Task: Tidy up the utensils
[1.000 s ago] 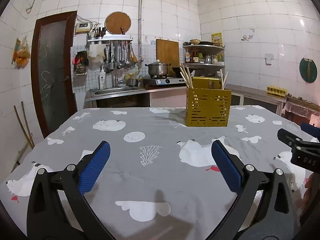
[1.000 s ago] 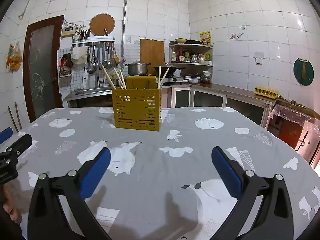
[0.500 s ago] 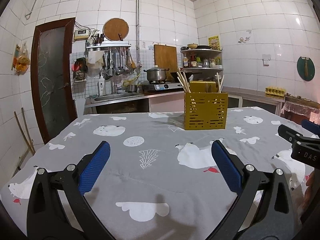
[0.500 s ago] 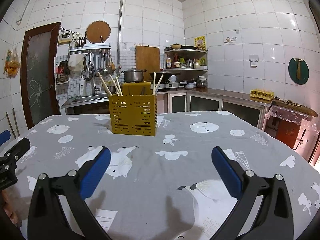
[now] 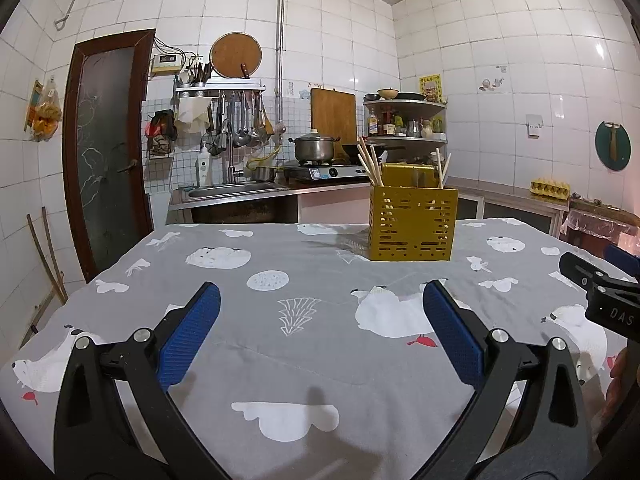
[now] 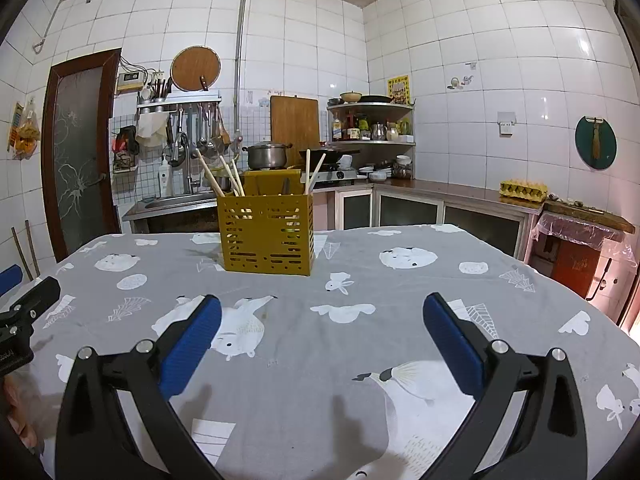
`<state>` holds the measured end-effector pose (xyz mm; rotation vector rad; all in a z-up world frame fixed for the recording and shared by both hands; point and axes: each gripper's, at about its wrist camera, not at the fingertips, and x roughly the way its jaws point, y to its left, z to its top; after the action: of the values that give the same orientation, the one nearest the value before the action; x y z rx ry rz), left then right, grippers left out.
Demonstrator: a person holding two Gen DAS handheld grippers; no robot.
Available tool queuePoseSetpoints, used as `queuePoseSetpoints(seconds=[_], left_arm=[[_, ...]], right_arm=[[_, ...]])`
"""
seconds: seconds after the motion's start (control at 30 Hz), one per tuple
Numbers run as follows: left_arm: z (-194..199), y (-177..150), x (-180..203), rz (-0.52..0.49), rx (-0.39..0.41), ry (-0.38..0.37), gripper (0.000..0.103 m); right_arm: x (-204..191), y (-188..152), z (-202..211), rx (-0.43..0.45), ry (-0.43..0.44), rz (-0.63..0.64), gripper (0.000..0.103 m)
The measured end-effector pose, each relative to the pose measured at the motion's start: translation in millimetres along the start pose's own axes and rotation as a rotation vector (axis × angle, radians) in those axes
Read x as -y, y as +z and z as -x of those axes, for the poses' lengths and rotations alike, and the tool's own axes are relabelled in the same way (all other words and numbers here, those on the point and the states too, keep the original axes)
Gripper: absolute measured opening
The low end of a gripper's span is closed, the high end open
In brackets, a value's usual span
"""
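A yellow slotted utensil holder (image 5: 413, 224) stands upright on the far middle of the table, also in the right wrist view (image 6: 267, 233). Several wooden chopsticks (image 5: 367, 162) stick up out of it (image 6: 212, 174). My left gripper (image 5: 320, 320) is open and empty, held above the near part of the table, well short of the holder. My right gripper (image 6: 320, 326) is open and empty too, level with the left one. Each gripper shows at the other view's edge: the right one (image 5: 600, 292), the left one (image 6: 24, 312).
The table wears a grey cloth with white animal prints (image 5: 280, 344). Behind it are a sink counter (image 5: 232, 196), a pot on a stove (image 5: 314, 148), hanging utensils (image 5: 236, 120), corner shelves (image 6: 372, 124) and a brown door (image 5: 106, 148).
Both grippers have tilted up and drawn back a little, so the holder sits lower in each view. Both stay open and empty.
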<state>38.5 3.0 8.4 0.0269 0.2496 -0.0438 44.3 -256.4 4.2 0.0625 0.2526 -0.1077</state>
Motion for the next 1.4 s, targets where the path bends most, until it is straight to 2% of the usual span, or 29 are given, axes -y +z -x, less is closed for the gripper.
queuePoseSetpoints(seconds=[1.4], left_arm=[[3.3,0.2,-0.8,0.005,0.018,-0.002,0.098]], right_arm=[[-1.1,1.5,8.0,0.022,-0.003,0.009,0.099]])
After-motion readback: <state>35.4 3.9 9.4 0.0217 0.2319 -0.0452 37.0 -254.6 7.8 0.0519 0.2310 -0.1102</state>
